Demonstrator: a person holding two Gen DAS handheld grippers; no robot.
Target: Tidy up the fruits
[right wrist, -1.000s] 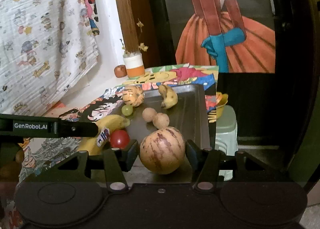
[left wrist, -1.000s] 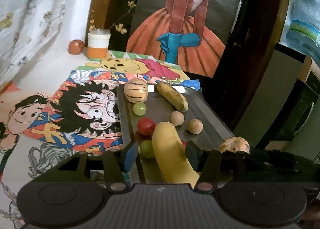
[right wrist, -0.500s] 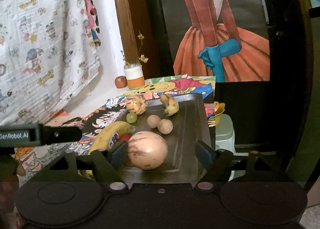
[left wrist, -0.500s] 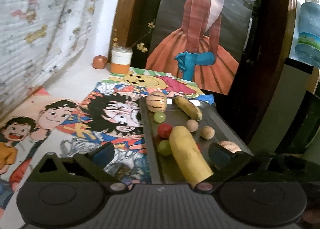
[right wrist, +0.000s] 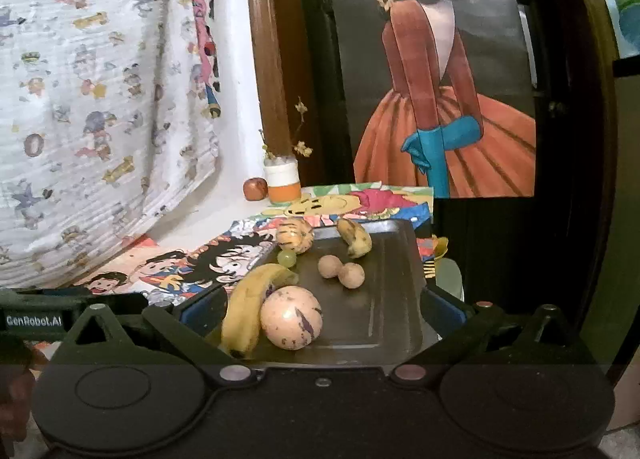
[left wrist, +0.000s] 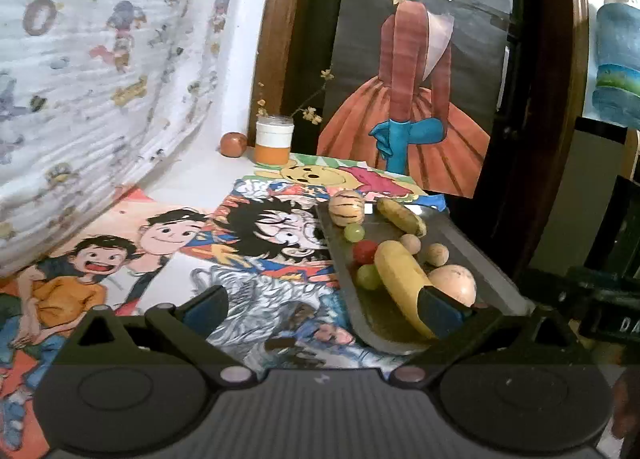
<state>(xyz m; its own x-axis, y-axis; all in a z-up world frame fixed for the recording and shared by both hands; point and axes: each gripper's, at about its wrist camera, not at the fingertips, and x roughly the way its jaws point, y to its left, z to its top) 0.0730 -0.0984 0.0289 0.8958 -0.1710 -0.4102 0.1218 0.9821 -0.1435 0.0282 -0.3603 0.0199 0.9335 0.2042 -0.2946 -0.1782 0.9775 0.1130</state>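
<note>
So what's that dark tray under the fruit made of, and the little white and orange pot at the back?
The tray looks like thin metal with a dull grey-brown finish: it has a pressed, raised rim and a faint sheen. The white and orange pot could be plastic or glazed ceramic. Its surface is smooth and opaque, but it is too small to tell.

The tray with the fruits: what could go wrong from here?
1. The round melon lies free near the front rim of the tray; a nudge might roll it off.
2. The big banana leans against it and may slide.
3. The tray seems to overhang the table edge, so it might tip.
</note>
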